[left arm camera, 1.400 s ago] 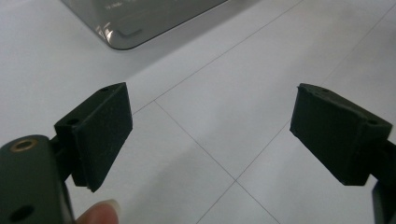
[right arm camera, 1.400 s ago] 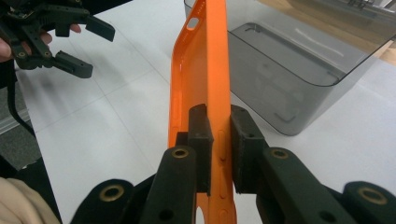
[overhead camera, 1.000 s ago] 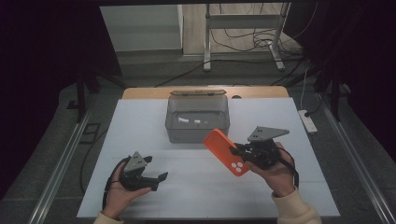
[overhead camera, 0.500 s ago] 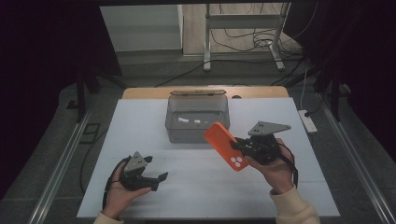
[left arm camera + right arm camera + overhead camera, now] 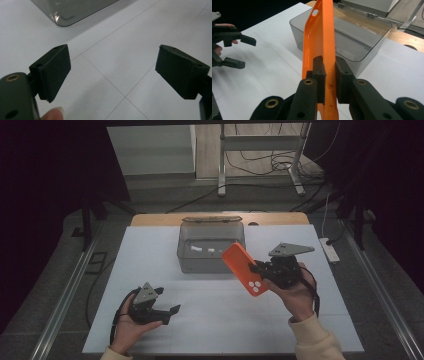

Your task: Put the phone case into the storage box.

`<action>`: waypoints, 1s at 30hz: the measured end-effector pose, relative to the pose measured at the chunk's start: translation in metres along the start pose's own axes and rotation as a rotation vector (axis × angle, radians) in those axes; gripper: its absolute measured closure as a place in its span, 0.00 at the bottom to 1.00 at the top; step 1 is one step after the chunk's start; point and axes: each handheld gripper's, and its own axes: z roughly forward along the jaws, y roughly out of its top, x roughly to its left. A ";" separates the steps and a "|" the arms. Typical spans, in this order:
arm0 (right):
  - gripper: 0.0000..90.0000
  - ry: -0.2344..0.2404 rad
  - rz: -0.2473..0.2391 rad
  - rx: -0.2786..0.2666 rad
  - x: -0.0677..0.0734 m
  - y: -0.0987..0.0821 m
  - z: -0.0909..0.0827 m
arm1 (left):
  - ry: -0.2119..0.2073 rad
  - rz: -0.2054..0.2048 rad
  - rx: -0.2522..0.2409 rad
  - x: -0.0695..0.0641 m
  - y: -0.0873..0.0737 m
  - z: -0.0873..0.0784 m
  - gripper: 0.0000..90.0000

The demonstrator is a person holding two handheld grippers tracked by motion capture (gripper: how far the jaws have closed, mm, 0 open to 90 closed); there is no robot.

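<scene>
Pinching the orange phone case (image 5: 319, 47) by its long edge, the right gripper (image 5: 330, 77) holds it upright between its pads; it looks light, thin and bendy (likely slippery), best gripped mid-edge. Beyond sits the grey bin (image 5: 352, 37). Farther off, the left gripper (image 5: 172, 312) stands spread, empty.

Left gripper (image 5: 167, 312): black body showing a grey three-cornered plate on top, a black cable looping off at 9 o'clock; in the left gripper view, blocky matt black pads (image 5: 53, 71) with small screw holes, and a brass-ringed hole at 8 o'clock. Right gripper (image 5: 260, 270): black, carrying a larger grey plate; brass-ringed holes along its arms. A cream sleeve (image 5: 315, 340) is covering the right forearm.
</scene>
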 end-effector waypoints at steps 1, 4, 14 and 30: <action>0.89 0.001 0.003 -0.002 -0.001 0.001 0.000 | 0.000 0.000 0.000 0.000 0.000 0.000 0.14; 0.89 -0.006 0.006 0.000 -0.002 0.004 0.001 | -0.001 0.000 0.001 0.000 0.000 0.000 0.14; 0.89 -0.023 0.003 0.007 -0.003 0.015 0.007 | -0.002 -0.001 0.001 0.000 0.000 0.000 0.14; 0.89 -0.055 0.041 -0.007 -0.009 0.029 0.012 | -0.001 0.002 0.004 0.000 0.000 0.001 0.14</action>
